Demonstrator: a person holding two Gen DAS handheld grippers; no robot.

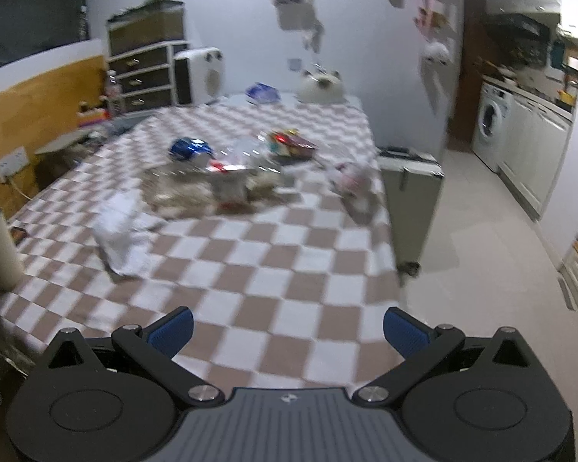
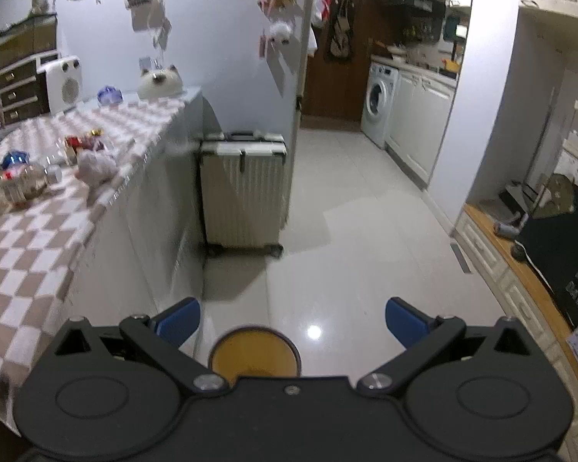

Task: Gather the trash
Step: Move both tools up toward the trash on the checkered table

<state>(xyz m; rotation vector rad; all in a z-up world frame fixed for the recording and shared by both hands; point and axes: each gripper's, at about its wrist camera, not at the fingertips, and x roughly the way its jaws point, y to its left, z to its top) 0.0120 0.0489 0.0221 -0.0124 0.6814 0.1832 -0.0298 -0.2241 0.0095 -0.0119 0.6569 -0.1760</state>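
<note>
Your left gripper (image 1: 288, 330) hovers wide apart over the brown-and-white checked tablecloth (image 1: 289, 269). A crumpled white tissue (image 1: 119, 231) lies at ten o'clock, the blurred heap of wrappers and clear plastic trash (image 1: 231, 169) at twelve. Your right gripper (image 2: 293, 321), also spread and empty, faces pale floor tiles (image 2: 366, 231); a ribbed white suitcase (image 2: 244, 192) stands at eleven o'clock against the table.
</note>
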